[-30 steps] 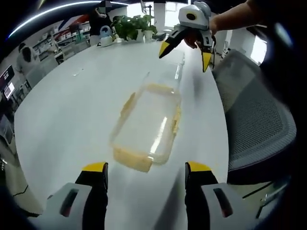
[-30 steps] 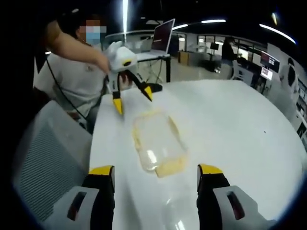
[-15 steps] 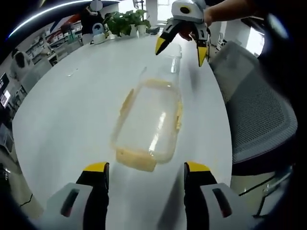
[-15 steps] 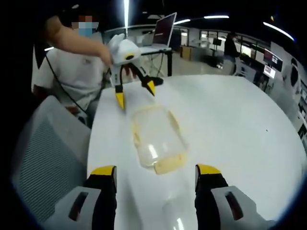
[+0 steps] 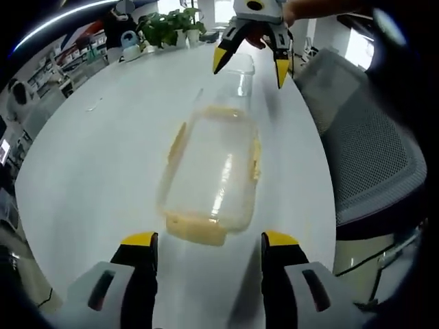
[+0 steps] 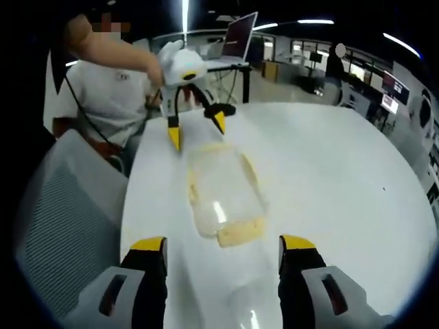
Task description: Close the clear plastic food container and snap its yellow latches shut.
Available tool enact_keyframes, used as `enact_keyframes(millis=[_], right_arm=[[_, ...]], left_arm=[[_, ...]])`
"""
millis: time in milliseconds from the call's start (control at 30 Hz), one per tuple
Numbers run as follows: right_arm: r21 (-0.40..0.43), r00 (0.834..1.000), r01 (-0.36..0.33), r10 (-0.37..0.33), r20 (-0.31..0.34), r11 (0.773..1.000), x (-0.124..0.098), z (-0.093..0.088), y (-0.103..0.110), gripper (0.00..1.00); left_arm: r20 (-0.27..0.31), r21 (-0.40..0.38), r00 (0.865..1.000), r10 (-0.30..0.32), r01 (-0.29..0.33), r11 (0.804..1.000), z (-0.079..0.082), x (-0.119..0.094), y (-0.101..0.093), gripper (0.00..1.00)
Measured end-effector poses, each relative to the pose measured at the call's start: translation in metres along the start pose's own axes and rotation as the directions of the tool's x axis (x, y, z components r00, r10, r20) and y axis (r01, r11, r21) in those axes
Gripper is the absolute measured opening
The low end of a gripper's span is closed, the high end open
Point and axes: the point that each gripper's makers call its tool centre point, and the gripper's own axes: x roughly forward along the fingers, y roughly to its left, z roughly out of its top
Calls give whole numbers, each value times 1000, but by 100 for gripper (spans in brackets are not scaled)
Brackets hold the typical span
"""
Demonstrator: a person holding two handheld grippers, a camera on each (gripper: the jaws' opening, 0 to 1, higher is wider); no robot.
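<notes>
Yellow-tipped and spread wide, holding nothing, our left gripper point(image 5: 206, 241) and right gripper point(image 6: 223, 245) face the clear container point(image 5: 212, 171) from opp. ends on the white table point(image 5: 96, 157), latches point(image 5: 177, 142) apparently unsnapped, so next we likely close in & press, w/ office chair point(image 5: 370, 144) beside.

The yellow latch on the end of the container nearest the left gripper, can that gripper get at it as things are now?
Probably yes. The left gripper is open, and the yellow end latch lies just ahead of its tips on bare white table, with nothing between. The right gripper is at the container's far end.
</notes>
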Motion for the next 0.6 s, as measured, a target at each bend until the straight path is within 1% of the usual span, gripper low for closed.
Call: enact_keyframes(millis=[367, 600], right_arm=[[-25, 999, -7, 6, -36, 1000, 4, -3, -4, 64], [-36, 998, -15, 13, -58, 999, 7, -4, -6, 63]], left_arm=[[-27, 35, 1000, -15, 16, 999, -1, 3, 2, 60], [-40, 52, 999, -35, 37, 998, -1, 7, 1, 59]])
